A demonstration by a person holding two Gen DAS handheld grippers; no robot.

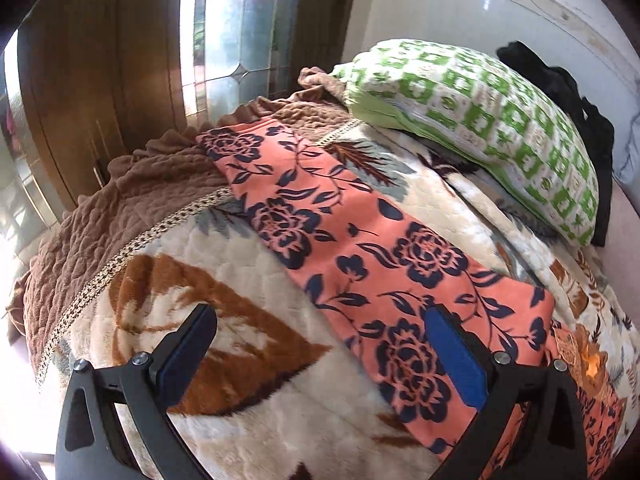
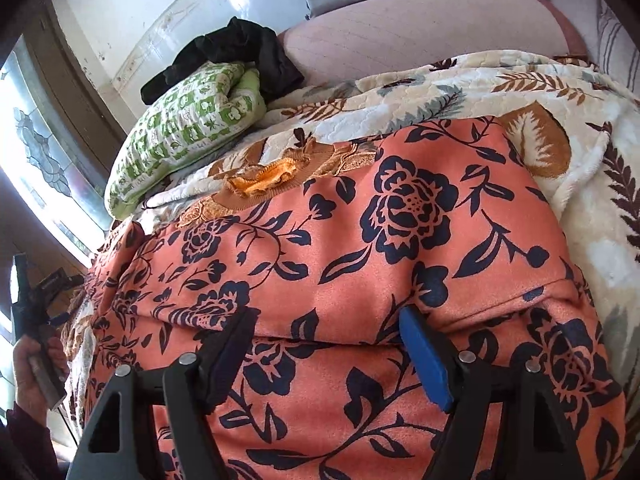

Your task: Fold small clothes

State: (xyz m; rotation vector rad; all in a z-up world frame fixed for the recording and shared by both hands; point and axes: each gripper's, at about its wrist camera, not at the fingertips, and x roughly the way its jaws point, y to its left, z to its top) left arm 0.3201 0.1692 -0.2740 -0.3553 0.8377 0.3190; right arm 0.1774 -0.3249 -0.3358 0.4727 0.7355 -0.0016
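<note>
An orange garment with dark blue flowers [image 1: 360, 248] lies flat on the bed blanket [image 1: 240, 248], its long part running toward the far corner. In the right wrist view the garment [image 2: 360, 240] fills the middle, with one layer folded over another just ahead of the fingers. My left gripper [image 1: 320, 320] is open and empty, hovering over the garment's near edge. My right gripper [image 2: 328, 320] is open and empty, right above the fold. The left gripper [image 2: 32, 300] also shows at the far left of the right wrist view, held in a hand.
A green and white checked pillow [image 1: 480, 128] lies at the back of the bed with black cloth [image 1: 568, 92] behind it. A small orange knit piece [image 2: 260, 180] lies at the garment's far edge. A wooden door [image 1: 100, 80] and a glass window [image 1: 240, 32] stand beyond the bed's brown ruffled edge [image 1: 132, 184].
</note>
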